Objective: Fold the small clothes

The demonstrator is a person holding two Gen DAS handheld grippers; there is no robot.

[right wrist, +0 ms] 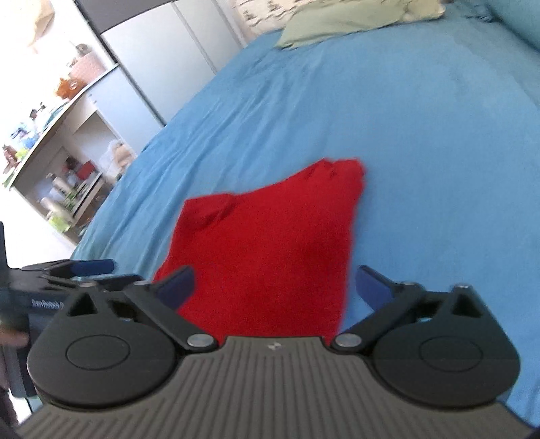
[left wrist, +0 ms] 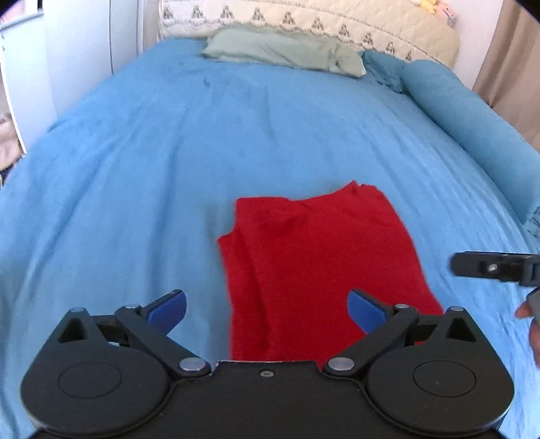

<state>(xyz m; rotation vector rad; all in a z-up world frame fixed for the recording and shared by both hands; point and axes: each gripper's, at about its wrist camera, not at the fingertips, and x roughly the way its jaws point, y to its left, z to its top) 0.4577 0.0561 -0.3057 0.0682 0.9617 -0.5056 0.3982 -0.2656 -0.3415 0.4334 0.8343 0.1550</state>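
A red garment (left wrist: 314, 256) lies folded into a rough rectangle on the blue bedspread (left wrist: 168, 152). It also shows in the right wrist view (right wrist: 266, 250). My left gripper (left wrist: 266, 309) is open and empty, above the garment's near edge. My right gripper (right wrist: 275, 287) is open and empty, also above the near edge, a little to the right. The right gripper shows at the right edge of the left wrist view (left wrist: 496, 266). The left gripper shows at the left edge of the right wrist view (right wrist: 77, 268).
A pale green cloth (left wrist: 283, 50) lies at the head of the bed by a quilted headboard (left wrist: 337, 20). A blue bolster (left wrist: 472, 125) runs along the bed's right side. White wardrobes (right wrist: 162, 57) and cluttered shelves (right wrist: 64, 175) stand left of the bed.
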